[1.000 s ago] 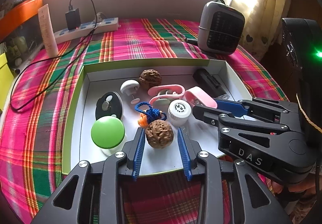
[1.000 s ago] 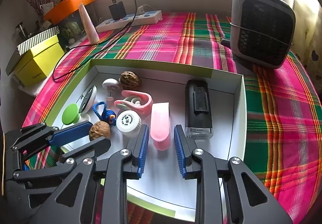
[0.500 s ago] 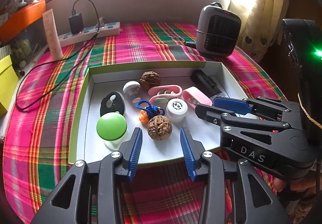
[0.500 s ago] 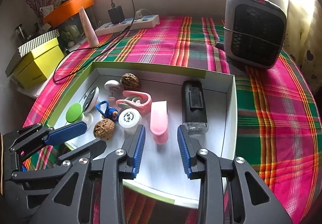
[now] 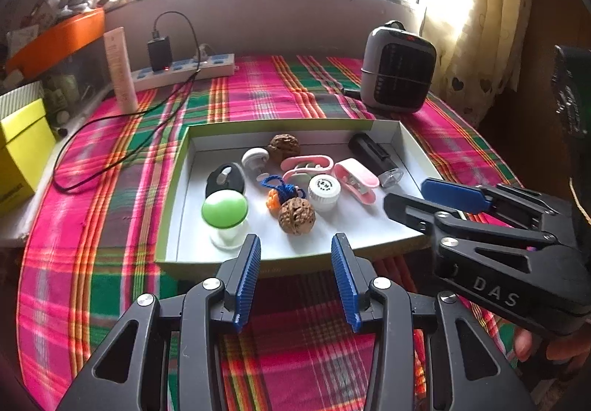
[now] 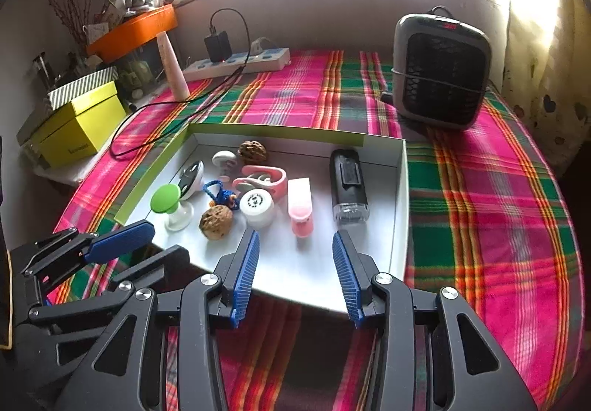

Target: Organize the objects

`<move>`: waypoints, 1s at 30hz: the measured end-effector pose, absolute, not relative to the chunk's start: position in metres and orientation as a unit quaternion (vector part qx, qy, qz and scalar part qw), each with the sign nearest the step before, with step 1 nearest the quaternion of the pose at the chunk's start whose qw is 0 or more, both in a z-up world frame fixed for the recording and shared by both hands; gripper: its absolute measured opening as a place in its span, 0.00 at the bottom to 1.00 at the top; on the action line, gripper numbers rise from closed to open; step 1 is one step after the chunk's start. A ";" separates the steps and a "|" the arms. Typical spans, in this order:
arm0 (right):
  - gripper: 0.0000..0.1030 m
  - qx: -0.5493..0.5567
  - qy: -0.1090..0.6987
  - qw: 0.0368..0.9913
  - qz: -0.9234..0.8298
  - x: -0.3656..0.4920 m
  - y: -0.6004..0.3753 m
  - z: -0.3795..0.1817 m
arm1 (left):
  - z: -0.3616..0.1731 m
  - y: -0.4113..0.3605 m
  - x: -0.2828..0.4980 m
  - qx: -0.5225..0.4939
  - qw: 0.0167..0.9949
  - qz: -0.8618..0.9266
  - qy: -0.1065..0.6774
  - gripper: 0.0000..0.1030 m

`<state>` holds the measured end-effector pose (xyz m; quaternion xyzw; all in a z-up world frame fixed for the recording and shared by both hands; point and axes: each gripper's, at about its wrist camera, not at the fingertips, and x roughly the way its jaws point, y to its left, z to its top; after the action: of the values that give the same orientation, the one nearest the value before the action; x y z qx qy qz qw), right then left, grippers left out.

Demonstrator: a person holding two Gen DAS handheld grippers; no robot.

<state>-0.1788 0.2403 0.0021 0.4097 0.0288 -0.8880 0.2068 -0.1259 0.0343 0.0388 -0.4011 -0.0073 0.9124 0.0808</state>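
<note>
Both grippers have been drawn back and raised from the tray over the last second, so that the objects once lying between the jaws are now left ahead of them. Left wrist view: the left gripper [image 5: 295, 256] is held released and empty, jaws spread, over the near wall of the tray [image 5: 173, 204]; the near walnut [image 5: 296, 215] lies just beyond the tips, inside the tray and beside the white cap [image 5: 324, 192] and the blue cord [image 5: 282, 187]. A green-topped stand [image 5: 224, 215], a black disc [image 5: 225, 179], a second walnut [image 5: 283, 148], a pink clip [image 5: 306, 167], a pink case [image 5: 356, 180] and a black flashlight [image 5: 375, 160] are also seen resting on the tray floor. The right gripper [image 5: 421, 195] is seen at the tray's right corner, jaws likewise apart. Right wrist view: the right gripper [image 6: 295, 252] is held released and empty over the bare near part of the tray [image 6: 400, 189], with the pink case [image 6: 300, 206] just ahead between the lines of its fingers and the black flashlight [image 6: 349, 185] to the right of it. The left gripper [image 6: 144, 245] is seen at the lower left, near the tray's corner. All task objects are gathered in the tray, apart from one another or lightly touching; the retreat with open jaws is judged to mark a completed placement, and little of the task appears to remain. A heater [image 6: 441, 71] and a power strip [image 6: 236, 64] stand on the plaid cloth [image 6: 498, 226], well apart from the tray.
</note>
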 end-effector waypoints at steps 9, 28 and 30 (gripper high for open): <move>0.42 0.393 0.017 0.190 -0.899 -0.144 0.247 0.009 | 0.041 0.031 -0.103 -0.391 0.071 0.918 -0.007 0.38; 0.43 0.435 0.031 0.156 -0.886 -0.103 0.250 -0.034 | 0.006 0.022 -0.071 -0.427 0.043 0.903 -0.012 0.39; 0.43 0.437 0.031 0.154 -0.885 -0.100 0.250 -0.037 | 0.002 0.022 -0.069 -0.430 0.041 0.902 -0.013 0.39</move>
<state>-0.1001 0.2504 -0.0370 0.4373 0.0313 -0.8855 0.1542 -0.0691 0.0225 0.0025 -0.4298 -0.0134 0.9019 0.0405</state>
